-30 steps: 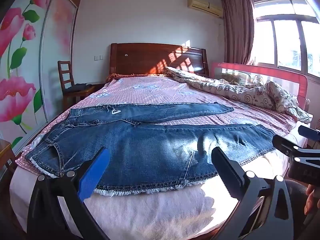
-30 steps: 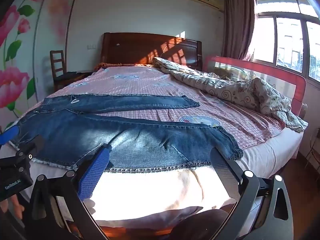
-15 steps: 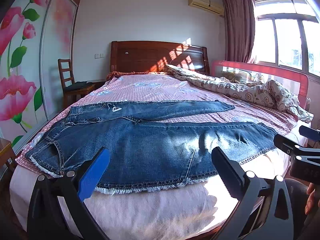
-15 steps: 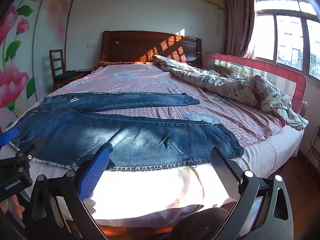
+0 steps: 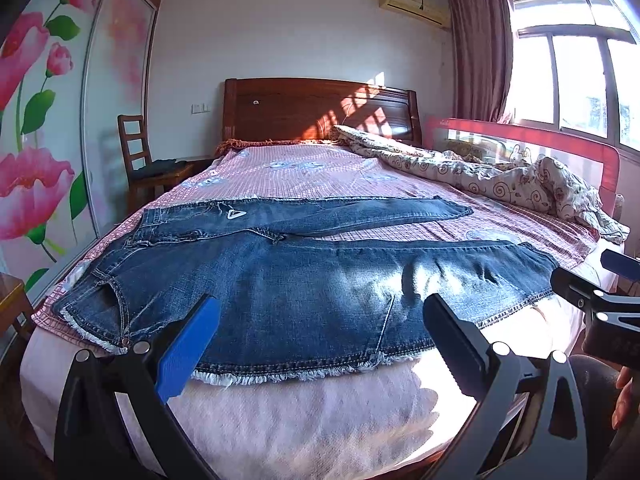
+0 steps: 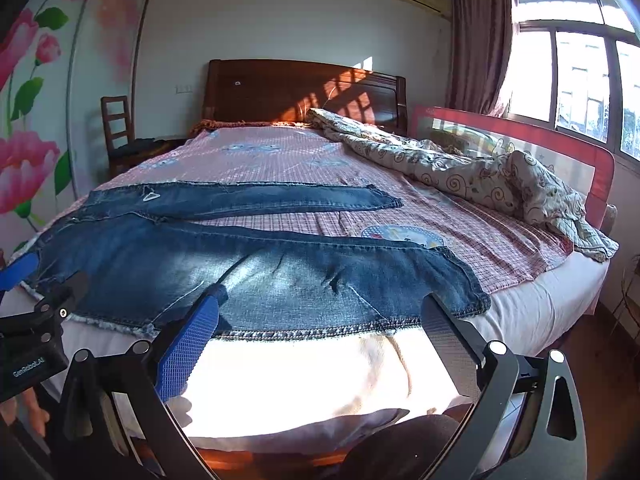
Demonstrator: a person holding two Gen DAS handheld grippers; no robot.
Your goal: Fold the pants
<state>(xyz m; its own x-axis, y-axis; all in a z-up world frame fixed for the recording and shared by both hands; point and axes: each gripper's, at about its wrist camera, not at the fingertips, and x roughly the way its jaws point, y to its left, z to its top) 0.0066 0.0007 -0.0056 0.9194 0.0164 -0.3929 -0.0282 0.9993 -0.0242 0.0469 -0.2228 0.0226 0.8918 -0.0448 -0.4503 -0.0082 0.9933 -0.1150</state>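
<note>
In the left wrist view, a wardrobe door (image 5: 48, 120) painted with pink flowers fills the left edge of the frame, and a wooden chair (image 5: 140, 160) is seen just right of it, beside the bed (image 5: 300, 420). Across the middle of the frame the jeans (image 5: 280, 288) are spread flat on the bed's near end, waistband toward the left and both legs running to the right, the far leg splayed off from the near one; they are judged to have been laid out so that one leg can be brought over the other, and no fold has yet been made. The left tongs (image 5: 320, 332) are held apart and empty in the lower centre, low before the frayed near edge of the denim, a placing that would suit a grip on the waist end. At the right edge of that frame the right tongs are partly seen, with a fingertip of the person at the lower right corner. In the right wrist view the right tongs (image 6: 320, 328) are likewise held apart and clamped on nothing, before the hem of the near leg, so each end of the garment is covered by one tool. A crumpled patterned quilt (image 6: 480, 180) is pushed to the upper right against a red bed rail (image 6: 560, 136), which leaves room for folding.
</note>
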